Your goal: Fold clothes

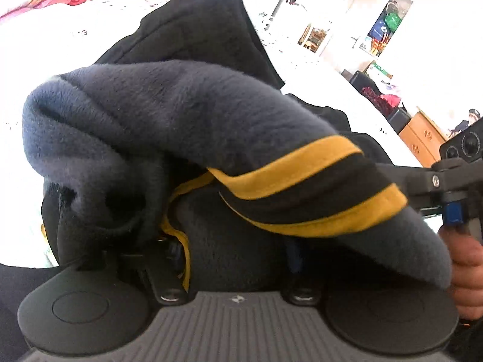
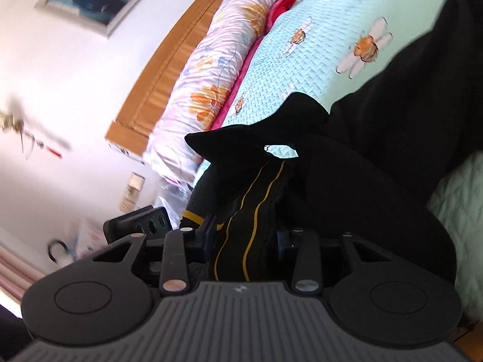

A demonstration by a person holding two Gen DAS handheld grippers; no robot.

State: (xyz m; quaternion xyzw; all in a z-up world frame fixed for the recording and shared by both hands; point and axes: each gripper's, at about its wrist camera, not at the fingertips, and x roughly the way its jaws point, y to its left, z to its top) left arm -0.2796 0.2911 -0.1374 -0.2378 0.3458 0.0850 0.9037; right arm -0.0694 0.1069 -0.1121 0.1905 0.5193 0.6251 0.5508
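Most of what matters is covered by cloth. In the left wrist view a dark garment (image 1: 169, 114) with a grey fleece inside and two yellow stripes (image 1: 305, 181) is draped over the left gripper (image 1: 232, 241), hiding both of its fingers; fabric fills the space between them, but whether the pads press on it cannot be told. The right gripper (image 1: 446, 187) is cut off at the right edge of that view, with a hand (image 1: 468, 274) on its handle partly behind the fleece. In the right wrist view the right gripper (image 2: 244, 241) has the striped band of the garment (image 2: 377, 157) running up between its fingers, and its jaws look clenched on that band, though the fingertips themselves are buried in black cloth. The garment lies bunched between the two grippers, lifted at the near end, while its far part rests on the pale blue bedspread (image 2: 305, 54); its long axis runs away from the cameras across the bed. The background at the left of that view is blurred.
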